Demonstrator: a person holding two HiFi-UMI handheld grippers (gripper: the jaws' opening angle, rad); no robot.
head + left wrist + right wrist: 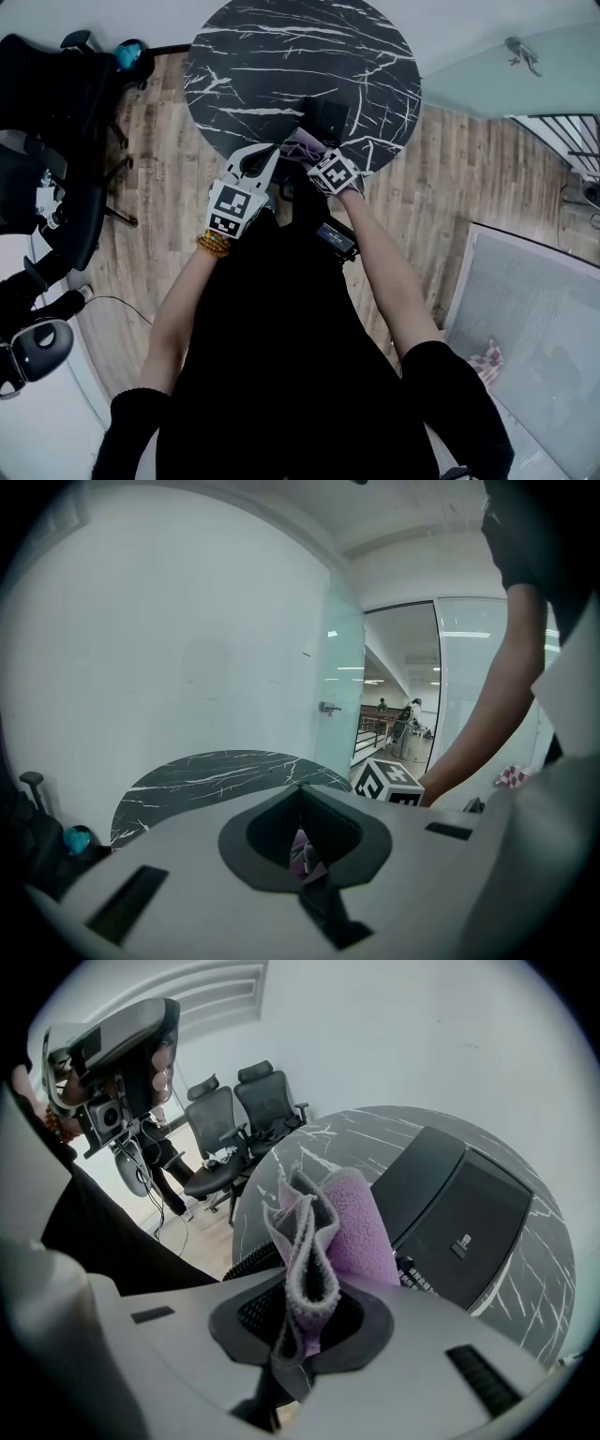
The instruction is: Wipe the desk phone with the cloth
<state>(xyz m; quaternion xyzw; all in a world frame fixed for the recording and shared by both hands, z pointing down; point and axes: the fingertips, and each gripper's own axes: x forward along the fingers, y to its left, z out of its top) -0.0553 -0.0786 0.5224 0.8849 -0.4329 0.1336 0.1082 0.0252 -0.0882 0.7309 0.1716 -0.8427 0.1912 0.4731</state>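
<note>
The right gripper (302, 1321) was pinching the purple cloth (352, 1218), which stood up in folds from between its closed jaws. The desk phone (459, 1208) sat on the near part of the round black marble table (253, 56), close to the edge. It lay just beyond the cloth and a little to the right of the gripper's line, with the cloth close against its near-left side, though no view showed whether the two touched. From this gripper the phone's long side appeared to run from near left to far right. A wipe along it would therefore likely call for a push forward and rightward.

The left gripper (302, 817) hovered off the table's near edge, left of the phone and farther from it. Its jaws were pressed together, and only a sliver of purple showed through the opening between them. The right gripper was clearly the better placed of the two
</note>
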